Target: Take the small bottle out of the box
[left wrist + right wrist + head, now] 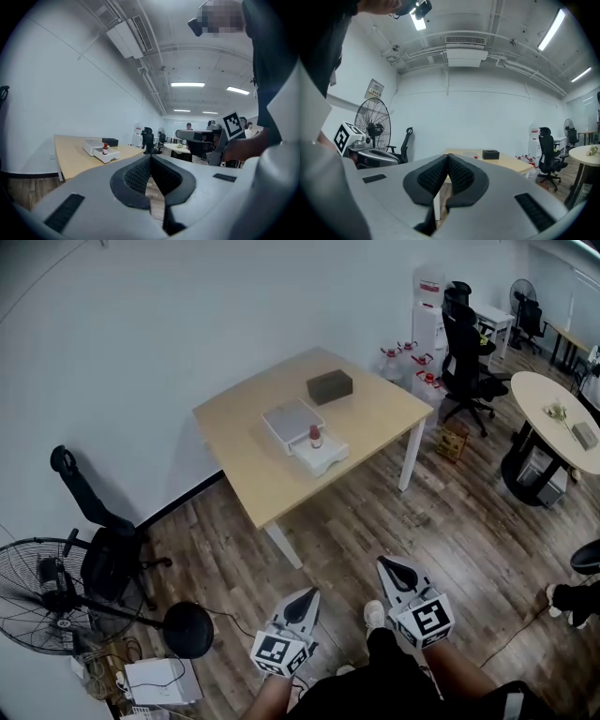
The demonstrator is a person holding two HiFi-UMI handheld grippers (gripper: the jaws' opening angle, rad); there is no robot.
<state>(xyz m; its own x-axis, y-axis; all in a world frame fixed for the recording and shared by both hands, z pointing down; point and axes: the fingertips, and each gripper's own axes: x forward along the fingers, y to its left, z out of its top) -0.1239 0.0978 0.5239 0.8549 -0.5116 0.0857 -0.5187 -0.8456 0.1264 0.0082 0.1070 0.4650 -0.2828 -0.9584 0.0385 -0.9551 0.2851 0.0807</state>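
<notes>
I stand well back from the wooden table (246,448), which sits against a white wall on plank flooring (375,521). The small bottle (316,436) stands upright in the open white box (323,458) on the tabletop, beside a flat white lid (291,418) and near a dark block (329,386). My left gripper (303,601) and right gripper (397,571) are both closed and empty. A floor fan (37,601) stands at the left and an office chair (467,348) at the right.

l gripper (303,598) & r gripper (393,565) grey, black ribbed fingers (135,176), b/w marker cubes (279,652), dark clothes (380,681), white shoe (374,614)
</notes>
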